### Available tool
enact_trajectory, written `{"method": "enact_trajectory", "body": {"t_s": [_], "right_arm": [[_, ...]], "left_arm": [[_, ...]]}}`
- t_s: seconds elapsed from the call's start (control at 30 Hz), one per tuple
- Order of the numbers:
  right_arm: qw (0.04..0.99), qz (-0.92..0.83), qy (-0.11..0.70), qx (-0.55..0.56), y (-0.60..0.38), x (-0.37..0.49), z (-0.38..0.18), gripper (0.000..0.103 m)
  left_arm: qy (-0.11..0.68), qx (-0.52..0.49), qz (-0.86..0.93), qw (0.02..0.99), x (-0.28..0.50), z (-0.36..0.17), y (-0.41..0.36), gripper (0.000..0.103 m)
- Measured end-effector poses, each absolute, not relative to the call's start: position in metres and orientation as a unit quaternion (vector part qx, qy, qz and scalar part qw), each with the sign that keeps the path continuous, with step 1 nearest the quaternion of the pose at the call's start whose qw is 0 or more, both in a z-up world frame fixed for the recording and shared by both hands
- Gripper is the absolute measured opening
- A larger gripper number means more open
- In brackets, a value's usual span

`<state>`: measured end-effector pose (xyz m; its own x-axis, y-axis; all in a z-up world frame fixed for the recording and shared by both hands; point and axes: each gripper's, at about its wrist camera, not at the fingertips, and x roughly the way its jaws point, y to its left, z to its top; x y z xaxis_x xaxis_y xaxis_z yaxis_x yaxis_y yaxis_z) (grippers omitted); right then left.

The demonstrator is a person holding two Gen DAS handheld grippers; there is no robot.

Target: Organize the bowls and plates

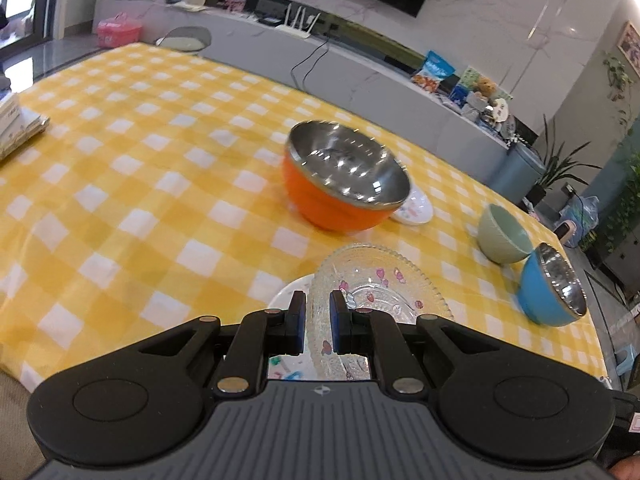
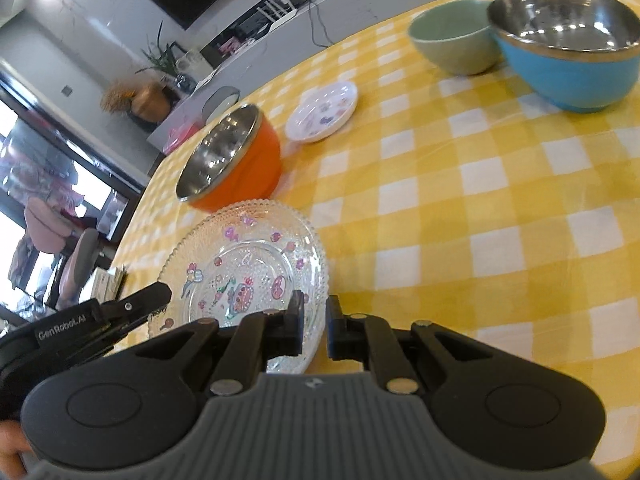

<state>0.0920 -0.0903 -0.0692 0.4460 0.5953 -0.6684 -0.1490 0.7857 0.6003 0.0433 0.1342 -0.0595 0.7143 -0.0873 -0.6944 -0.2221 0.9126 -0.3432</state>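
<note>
1. The left gripper (image 1: 318,322) is closed narrow on the rim of the glass plate (image 1: 380,304), one finger on each side of the edge.
2. The right gripper (image 2: 315,322) pinches the same glass plate (image 2: 248,276) at its near right rim, jaws narrow; in the right wrist view the left gripper (image 2: 158,296) meets the plate's left edge.
3. In the left wrist view a white plate (image 1: 286,294) shows beneath the glass one, just left of the left finger; whether the two touch cannot be told.
4. The orange bowl (image 1: 340,184) stands just beyond the glass plate on the yellow checked cloth (image 1: 140,168), steel inside, nearest thing in the way on the far side.
5. A small patterned plate (image 2: 322,112) lies past the orange bowl (image 2: 236,160), close to it.
6. The green bowl (image 2: 454,38) and blue bowl (image 2: 568,46) stand side by side at the far right, well apart from the glass plate.
7. A packet (image 1: 18,124) lies at the cloth's far left edge.
8. Beyond the table runs a grey counter (image 1: 360,64) with clutter.
</note>
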Motion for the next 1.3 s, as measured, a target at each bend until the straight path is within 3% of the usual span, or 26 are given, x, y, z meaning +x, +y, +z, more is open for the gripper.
{"method": "enact_trajectory", "body": {"t_s": [1.3], "right_arm": [[0.887,0.220,0.405,0.030,-0.040,0.078,-0.064,0.009]], "left_arm": [[0.405,-0.092,0.072,0.907,0.041,-0.084,0.119,0.011]]}}
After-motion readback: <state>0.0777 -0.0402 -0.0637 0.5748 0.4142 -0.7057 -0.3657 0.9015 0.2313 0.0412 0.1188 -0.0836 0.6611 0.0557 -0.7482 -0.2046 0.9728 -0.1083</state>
